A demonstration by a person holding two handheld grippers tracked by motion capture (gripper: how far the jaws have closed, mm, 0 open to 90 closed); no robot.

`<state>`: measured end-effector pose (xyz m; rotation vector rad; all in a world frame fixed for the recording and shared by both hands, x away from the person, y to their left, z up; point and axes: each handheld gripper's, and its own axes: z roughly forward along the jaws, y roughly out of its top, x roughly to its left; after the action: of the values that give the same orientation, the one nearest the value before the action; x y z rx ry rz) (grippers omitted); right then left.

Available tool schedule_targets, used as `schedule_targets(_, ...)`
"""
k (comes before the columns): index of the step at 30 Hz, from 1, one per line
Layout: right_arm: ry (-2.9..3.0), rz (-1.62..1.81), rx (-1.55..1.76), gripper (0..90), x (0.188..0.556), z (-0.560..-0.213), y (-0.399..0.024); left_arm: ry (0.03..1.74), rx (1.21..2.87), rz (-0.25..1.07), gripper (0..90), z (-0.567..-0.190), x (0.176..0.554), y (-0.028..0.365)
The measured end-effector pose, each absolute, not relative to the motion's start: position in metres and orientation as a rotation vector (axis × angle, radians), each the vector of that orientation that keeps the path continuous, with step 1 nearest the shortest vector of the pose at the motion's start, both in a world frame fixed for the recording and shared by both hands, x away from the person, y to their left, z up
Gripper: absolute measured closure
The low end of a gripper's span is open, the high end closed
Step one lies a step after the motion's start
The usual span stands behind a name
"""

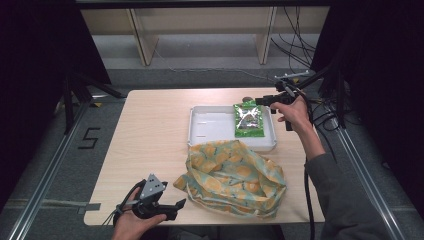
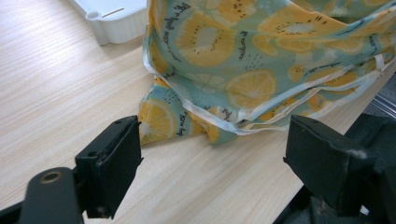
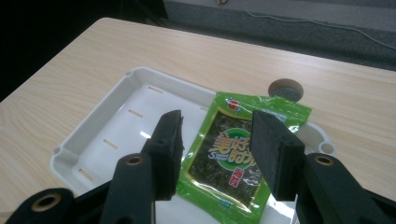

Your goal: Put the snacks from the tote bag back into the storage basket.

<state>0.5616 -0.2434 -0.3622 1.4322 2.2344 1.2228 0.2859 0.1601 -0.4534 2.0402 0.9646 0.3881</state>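
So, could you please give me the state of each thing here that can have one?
Snack packet: sealed, flat in the tray, not gripped.
White tray: upright, holding the packet.
Fruit-print cloth bag: crumpled, slumped on the table.
Left gripper: open, holding nothing.
Right gripper: open above the packet.

A light wood-grain table (image 1: pixel 150 130) is set on a grey floor (image 1: pixel 45 150). A round grommet (image 3: pixel 286 88) is let into the tabletop near its far edge. Beyond the table, pale wooden shelving (image 1: pixel 200 25) is seen, with black cables (image 1: pixel 295 45) trailed down at its right. Dark screens (image 1: pixel 35 50) are placed on both sides. A metal rail (image 1: pixel 50 170) is laid along the floor at left, beside a black mark (image 1: pixel 90 138) shaped like a 5. Even overhead light is cast.
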Motion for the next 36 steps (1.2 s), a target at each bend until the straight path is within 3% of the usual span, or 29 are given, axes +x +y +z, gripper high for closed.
schedule_targets(36, 2.260, 1.275, 1.295, 40.5, 0.488, -0.366, -0.266, 0.971, 2.035, 0.392, 17.7, -0.453, 0.287, 0.161)
